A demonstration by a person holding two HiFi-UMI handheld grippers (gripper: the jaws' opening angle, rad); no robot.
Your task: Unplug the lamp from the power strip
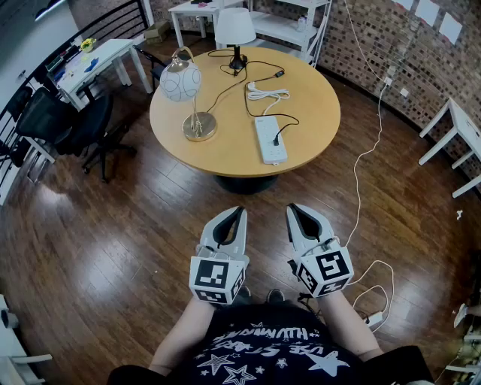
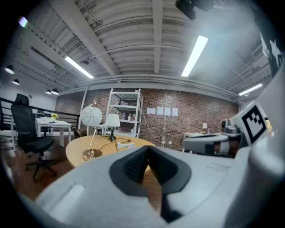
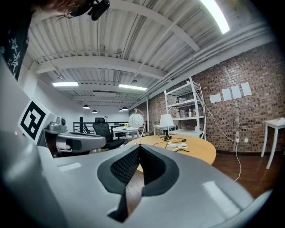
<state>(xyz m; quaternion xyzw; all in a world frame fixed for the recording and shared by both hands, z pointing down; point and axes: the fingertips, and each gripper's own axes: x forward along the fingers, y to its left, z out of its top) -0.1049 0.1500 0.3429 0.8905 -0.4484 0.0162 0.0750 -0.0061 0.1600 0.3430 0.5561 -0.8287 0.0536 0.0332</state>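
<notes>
A round wooden table (image 1: 225, 154) carries a white power strip (image 1: 269, 143) with one black plug (image 1: 276, 139) in it. Black cords run from there toward a globe lamp (image 1: 180, 81) on a brass base and a white-shade lamp (image 1: 235, 28); I cannot tell which cord is whose. Both grippers hover over the floor, short of the table's near edge. My left gripper (image 1: 240, 210) is shut and empty, and so is my right gripper (image 1: 291, 207). The left gripper view shows its tips (image 2: 148, 147) meeting, with the globe lamp (image 2: 91, 116) beyond. The right gripper view shows its tips (image 3: 139, 146) meeting too.
A coiled white cord (image 1: 267, 93) lies on the table. A black office chair (image 1: 71, 120) and a white desk (image 1: 105, 54) stand at the left, a white shelf (image 1: 289, 22) behind. A white cable (image 1: 368, 162) trails down the brick wall to a floor strip (image 1: 376, 317).
</notes>
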